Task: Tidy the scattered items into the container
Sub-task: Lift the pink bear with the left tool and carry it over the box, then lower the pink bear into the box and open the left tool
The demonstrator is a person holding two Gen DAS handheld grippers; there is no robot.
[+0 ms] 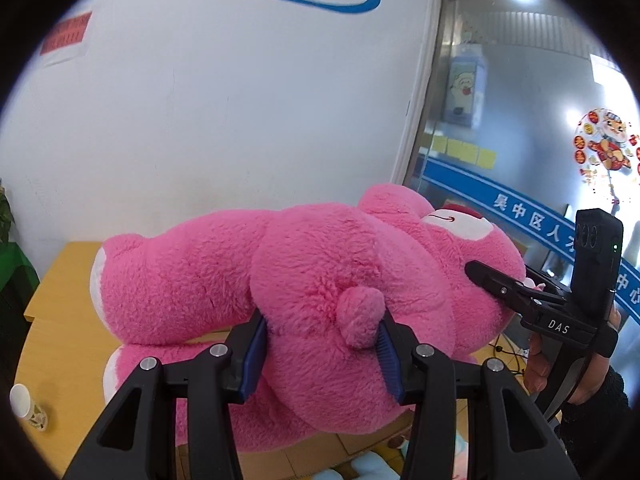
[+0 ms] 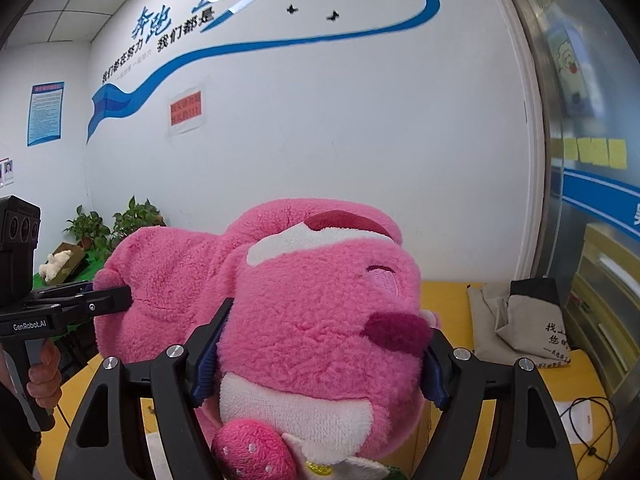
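Likely office, wall slogan (image 2: 188, 20), notices (image 2: 45, 113)

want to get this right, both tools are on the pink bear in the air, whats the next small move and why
Probably lower it together, keeping both grips. The left tool pinches the pink plush bear by its rump near the tail, and the right tool clamps its head, so it hangs above the yellow table. The container below is barely visible.
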